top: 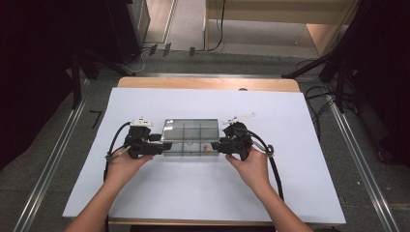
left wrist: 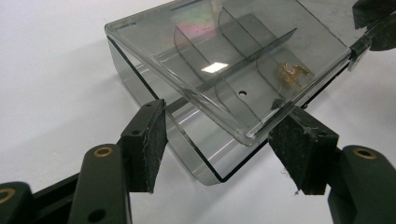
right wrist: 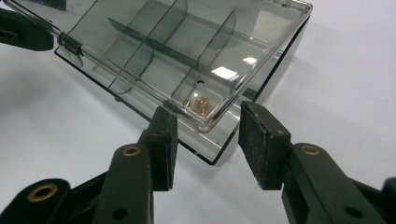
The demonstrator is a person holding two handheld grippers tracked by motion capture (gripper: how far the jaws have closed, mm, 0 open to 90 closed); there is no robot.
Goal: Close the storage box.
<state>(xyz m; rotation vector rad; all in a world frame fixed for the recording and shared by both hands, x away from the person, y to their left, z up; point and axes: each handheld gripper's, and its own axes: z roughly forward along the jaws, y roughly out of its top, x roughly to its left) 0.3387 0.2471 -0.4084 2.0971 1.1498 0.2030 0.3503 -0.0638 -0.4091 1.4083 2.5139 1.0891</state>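
A white sheet (top: 203, 193) is spread over a wooden table (top: 208, 83), which is seen standing on a grey floor (top: 58, 159) between metal rails (top: 48, 169), with dark stands and cables at the sides. Near the sheet's middle a clear lidded box (top: 188, 137) with dividers is placed; a small gold piece (top: 207, 149) is seen in its near right compartment. The left gripper (top: 162, 147) is held at the box's left end, jaws spread wide around a corner. The right gripper (top: 217, 146) is held at the right end, jaws parted about the corner by the gold piece.
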